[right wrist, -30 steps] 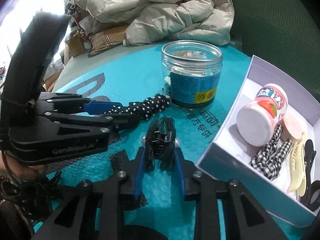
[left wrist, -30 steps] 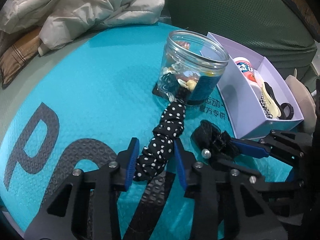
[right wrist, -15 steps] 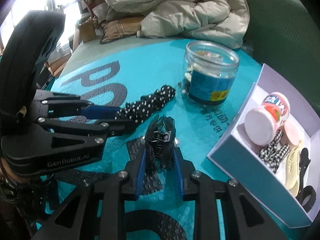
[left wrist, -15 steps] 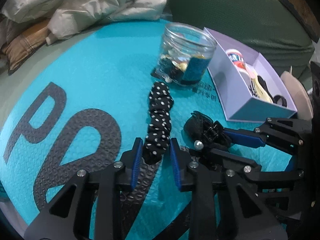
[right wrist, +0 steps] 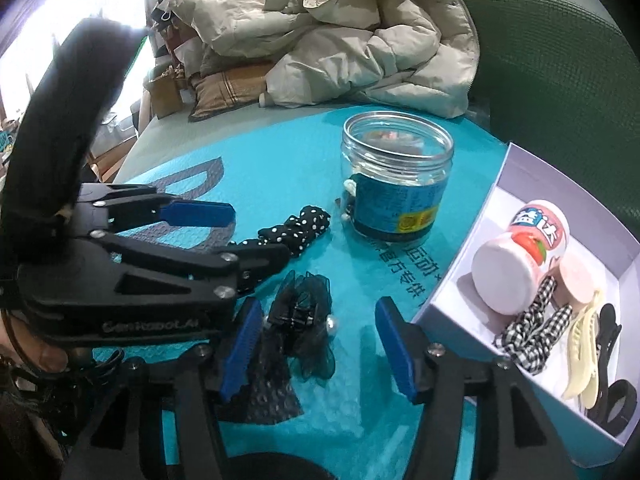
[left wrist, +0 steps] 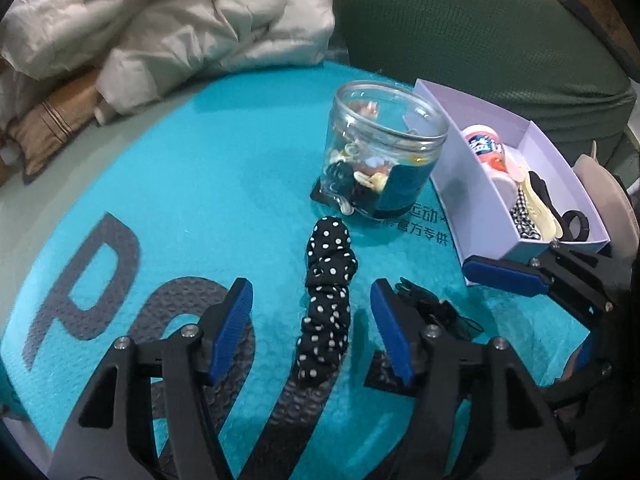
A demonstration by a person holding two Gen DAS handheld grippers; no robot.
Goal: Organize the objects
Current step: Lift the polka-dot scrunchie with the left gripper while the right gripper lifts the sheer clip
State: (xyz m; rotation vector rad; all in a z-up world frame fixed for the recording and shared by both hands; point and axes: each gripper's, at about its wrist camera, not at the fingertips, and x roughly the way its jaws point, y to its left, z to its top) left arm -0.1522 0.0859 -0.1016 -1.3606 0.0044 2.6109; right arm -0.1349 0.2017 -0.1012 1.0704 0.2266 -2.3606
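A black polka-dot scrunchie (left wrist: 328,300) lies stretched out on the teal mat (left wrist: 208,200), its near end between the fingers of my open left gripper (left wrist: 312,332). In the right wrist view the scrunchie (right wrist: 296,232) lies beyond the left gripper's fingers (right wrist: 196,212). A black mesh bow clip with pearls (right wrist: 304,320) rests on the mat between the blue pads of my open right gripper (right wrist: 318,344), closer to the left pad. The clip (left wrist: 432,308) is half hidden behind my left gripper's right finger. A clear jar (right wrist: 396,188) holding small hair accessories stands just beyond both.
A white open box (right wrist: 460,280) at the right holds a pink-lidded bottle (right wrist: 520,256), a checked scrunchie, a cream claw clip and black hair ties. A beige padded jacket (right wrist: 340,40) is piled behind the mat. A green chair back (left wrist: 480,32) rises behind the box.
Both grippers have opened: the left let go of the polka-dot scrunchie and the right let go of the black bow clip. Both items now lie loose on the mat.
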